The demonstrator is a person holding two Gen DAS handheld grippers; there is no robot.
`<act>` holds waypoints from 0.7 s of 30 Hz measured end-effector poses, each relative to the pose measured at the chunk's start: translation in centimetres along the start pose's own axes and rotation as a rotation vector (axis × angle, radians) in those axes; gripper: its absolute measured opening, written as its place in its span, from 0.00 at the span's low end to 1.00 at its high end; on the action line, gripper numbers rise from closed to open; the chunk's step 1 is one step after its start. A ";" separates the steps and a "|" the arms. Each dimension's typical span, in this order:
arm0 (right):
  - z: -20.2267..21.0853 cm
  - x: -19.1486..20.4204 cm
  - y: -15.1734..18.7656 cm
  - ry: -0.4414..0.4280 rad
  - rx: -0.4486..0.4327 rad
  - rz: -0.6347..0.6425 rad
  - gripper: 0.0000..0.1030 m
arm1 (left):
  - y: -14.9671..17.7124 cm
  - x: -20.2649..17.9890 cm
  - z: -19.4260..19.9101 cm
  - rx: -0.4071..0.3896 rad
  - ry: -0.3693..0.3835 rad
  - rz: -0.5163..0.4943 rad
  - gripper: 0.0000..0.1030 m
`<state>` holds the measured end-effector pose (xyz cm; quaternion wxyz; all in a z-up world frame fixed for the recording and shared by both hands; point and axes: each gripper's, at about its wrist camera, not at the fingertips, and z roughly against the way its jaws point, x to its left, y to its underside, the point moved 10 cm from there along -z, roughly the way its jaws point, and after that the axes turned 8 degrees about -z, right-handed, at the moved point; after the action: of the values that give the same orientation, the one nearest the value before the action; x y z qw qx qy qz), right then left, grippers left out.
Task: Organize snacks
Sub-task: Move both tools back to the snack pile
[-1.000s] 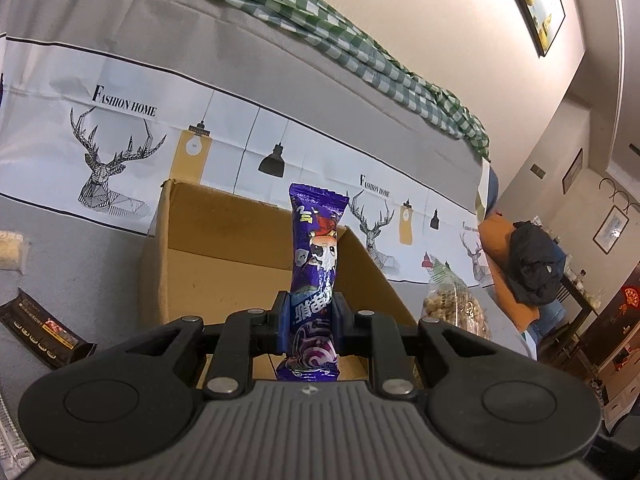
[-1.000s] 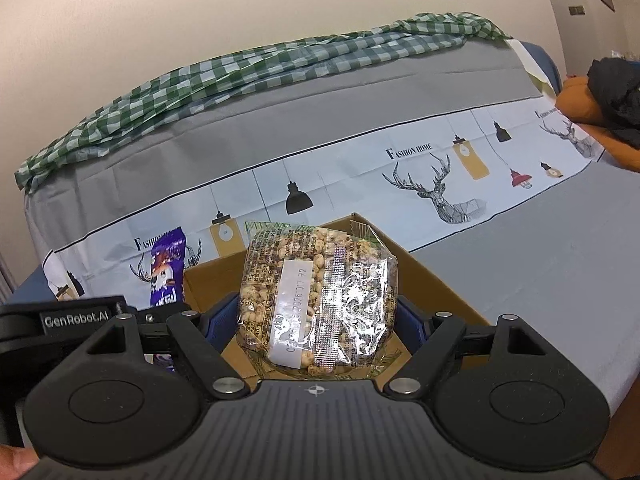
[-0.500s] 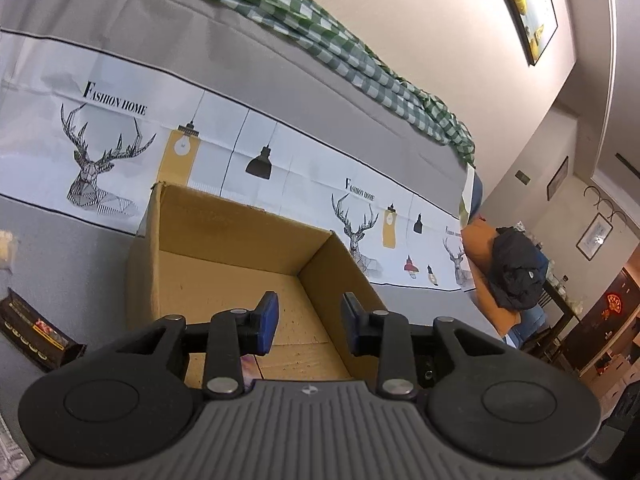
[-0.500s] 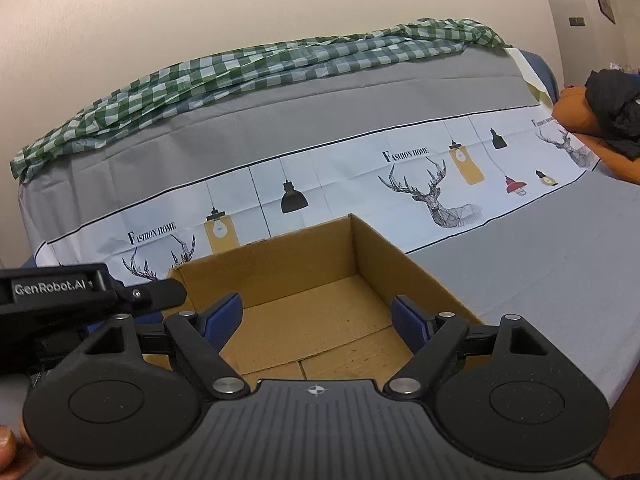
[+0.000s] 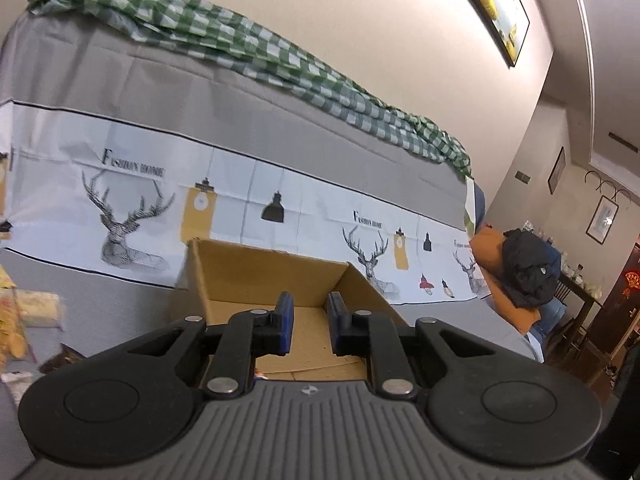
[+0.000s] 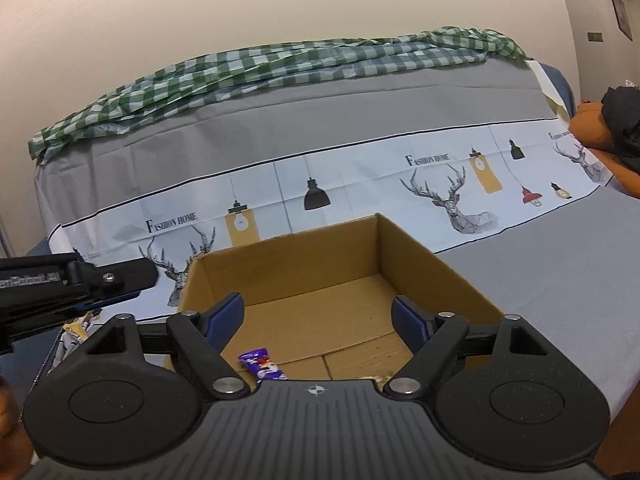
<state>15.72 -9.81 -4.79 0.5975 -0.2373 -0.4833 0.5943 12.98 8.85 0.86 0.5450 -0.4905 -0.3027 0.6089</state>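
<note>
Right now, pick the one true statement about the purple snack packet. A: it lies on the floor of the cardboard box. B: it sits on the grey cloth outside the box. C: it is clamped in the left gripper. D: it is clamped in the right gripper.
A: in the right wrist view the purple snack packet lies on the floor of the cardboard box, and nothing is between the pads of the right gripper.
</note>
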 end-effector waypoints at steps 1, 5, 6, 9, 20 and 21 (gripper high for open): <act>0.1 0.4 0.1 -0.010 0.001 -0.001 0.68 | -0.4 0.8 0.7 -0.006 -0.016 0.000 0.19; 0.8 2.1 0.6 -0.068 0.011 -0.010 0.37 | -2.1 4.9 3.3 -0.021 -0.087 0.032 0.19; 1.1 2.6 0.8 -0.084 0.012 -0.010 0.36 | -2.4 6.2 3.9 -0.017 -0.109 0.032 0.19; 2.0 4.1 1.1 -0.127 0.007 -0.006 0.36 | -2.7 10.2 5.1 0.020 -0.185 -0.017 0.19; 4.9 11.2 3.6 -0.362 0.011 0.082 0.36 | 5.0 23.5 6.6 0.278 -0.501 0.182 0.19; 5.0 11.6 4.1 -0.381 0.012 0.090 0.36 | 5.4 23.8 6.4 0.304 -0.505 0.182 0.20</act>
<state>7.45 0.36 -2.79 0.4694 -0.1382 -0.5731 0.6574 6.85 31.55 -8.23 0.4630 -0.2617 -0.2886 0.7962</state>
